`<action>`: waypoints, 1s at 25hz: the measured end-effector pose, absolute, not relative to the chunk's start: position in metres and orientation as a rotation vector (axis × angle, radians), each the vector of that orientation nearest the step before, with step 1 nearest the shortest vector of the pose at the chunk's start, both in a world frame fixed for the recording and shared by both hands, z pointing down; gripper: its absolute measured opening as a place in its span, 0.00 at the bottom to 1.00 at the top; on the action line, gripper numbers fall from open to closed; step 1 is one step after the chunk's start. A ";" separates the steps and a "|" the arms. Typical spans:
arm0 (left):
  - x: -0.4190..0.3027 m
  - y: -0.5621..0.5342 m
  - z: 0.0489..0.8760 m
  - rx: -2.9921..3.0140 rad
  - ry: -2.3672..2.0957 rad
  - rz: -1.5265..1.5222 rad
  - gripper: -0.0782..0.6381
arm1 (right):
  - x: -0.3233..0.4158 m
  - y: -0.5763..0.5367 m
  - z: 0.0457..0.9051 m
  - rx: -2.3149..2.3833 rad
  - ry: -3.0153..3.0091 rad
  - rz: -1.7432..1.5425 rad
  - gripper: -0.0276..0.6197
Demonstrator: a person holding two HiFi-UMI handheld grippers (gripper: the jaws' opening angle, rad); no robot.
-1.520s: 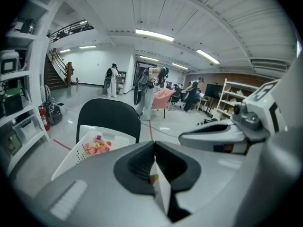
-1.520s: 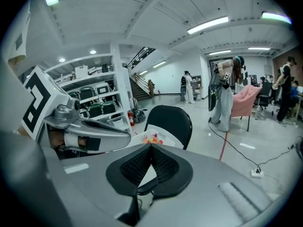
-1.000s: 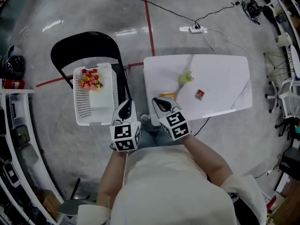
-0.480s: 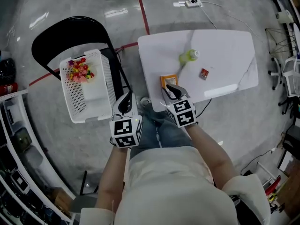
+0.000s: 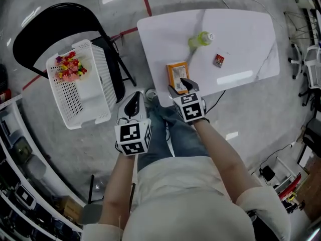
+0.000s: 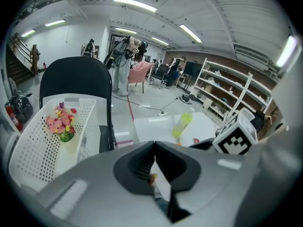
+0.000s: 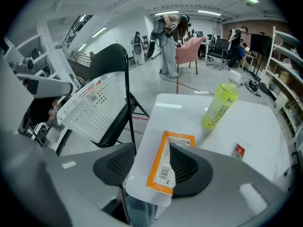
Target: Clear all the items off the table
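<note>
Indoors, white table (image 5: 235, 31), grey floor (image 5: 45, 149), black chair (image 5: 45, 24)

Long white ceiling strip lamps (image 6: 135, 4) light the hall brightly and evenly, and shadows are faint and soft-edged. The glossy grey concrete floor (image 5: 60, 149) throws back white glare patches. The white marble-patterned rectangular table top (image 5: 241, 34) carries a bright streak near its front edge. All views bow strongly towards the edges, and both gripper views sit in black round vignettes. Their nearest foreground is soft, the distance sharper.
</note>
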State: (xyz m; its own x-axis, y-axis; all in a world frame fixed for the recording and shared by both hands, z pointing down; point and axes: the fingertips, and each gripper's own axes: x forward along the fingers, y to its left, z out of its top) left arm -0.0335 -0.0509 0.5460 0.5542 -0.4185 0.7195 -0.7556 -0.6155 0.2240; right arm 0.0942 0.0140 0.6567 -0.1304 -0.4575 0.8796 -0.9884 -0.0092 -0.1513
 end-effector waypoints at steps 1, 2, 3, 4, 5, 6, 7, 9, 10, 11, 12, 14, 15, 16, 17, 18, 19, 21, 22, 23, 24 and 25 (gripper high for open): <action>-0.033 -0.048 0.549 2.270 -0.931 0.867 0.12 | 0.095 0.017 0.664 1.515 -1.628 1.103 0.43; -0.032 -0.045 0.553 2.268 -0.920 0.874 0.12 | 0.096 0.021 0.671 1.514 -1.607 1.115 0.46; -0.031 -0.042 0.557 2.265 -0.911 0.881 0.12 | 0.097 0.024 0.678 1.510 -1.587 1.128 0.49; -0.030 -0.040 0.561 2.262 -0.904 0.886 0.12 | 0.098 0.026 0.686 1.506 -1.566 1.140 0.51; -0.030 -0.038 0.564 2.259 -0.899 0.891 0.12 | 0.100 0.029 0.694 1.502 -1.544 1.150 0.55; -0.029 -0.037 0.568 2.256 -0.895 0.894 0.12 | 0.102 0.031 0.701 1.497 -1.523 1.157 0.59; -0.029 -0.036 0.571 2.253 -0.890 0.898 0.12 | 0.104 0.033 0.709 1.493 -1.503 1.162 0.62; -0.028 -0.033 0.576 2.250 -0.878 0.909 0.12 | 0.107 0.036 0.723 1.483 -1.475 1.168 0.69; -0.028 -0.032 0.579 2.249 -0.872 0.916 0.12 | 0.109 0.037 0.729 1.480 -1.465 1.170 0.71; -0.028 -0.031 0.582 2.246 -0.867 0.922 0.12 | 0.111 0.038 0.735 1.481 -1.456 1.172 0.73; -0.028 -0.030 0.586 2.242 -0.865 0.926 0.12 | 0.113 0.038 0.740 1.482 -1.448 1.174 0.74; -0.028 -0.027 0.592 2.231 -0.859 0.933 0.12 | 0.116 0.039 0.748 1.483 -1.434 1.182 0.75; -0.028 -0.026 0.595 2.225 -0.856 0.937 0.12 | 0.117 0.039 0.751 1.484 -1.428 1.186 0.76; -0.028 -0.024 0.598 2.221 -0.851 0.941 0.12 | 0.118 0.039 0.754 1.487 -1.424 1.189 0.76; -0.028 -0.023 0.601 2.218 -0.847 0.945 0.12 | 0.120 0.038 0.757 1.492 -1.419 1.191 0.77; -0.027 -0.022 0.604 2.215 -0.842 0.948 0.12 | 0.121 0.038 0.759 1.498 -1.414 1.194 0.77; -0.026 -0.021 0.606 2.214 -0.837 0.950 0.12 | 0.122 0.037 0.762 1.505 -1.408 1.197 0.77; -0.025 -0.019 0.610 2.212 -0.830 0.954 0.12 | 0.124 0.036 0.767 1.517 -1.396 1.203 0.78; -0.025 -0.019 0.612 2.210 -0.828 0.954 0.12 | 0.125 0.037 0.769 1.523 -1.389 1.204 0.78; -0.025 -0.018 0.613 2.207 -0.827 0.953 0.12 | 0.126 0.037 0.772 1.527 -1.381 1.202 0.78; -0.025 -0.018 0.614 2.204 -0.828 0.951 0.12 | 0.126 0.037 0.774 1.530 -1.373 1.199 0.78; -0.025 -0.019 0.615 2.201 -0.829 0.949 0.12 | 0.127 0.037 0.776 1.534 -1.365 1.194 0.78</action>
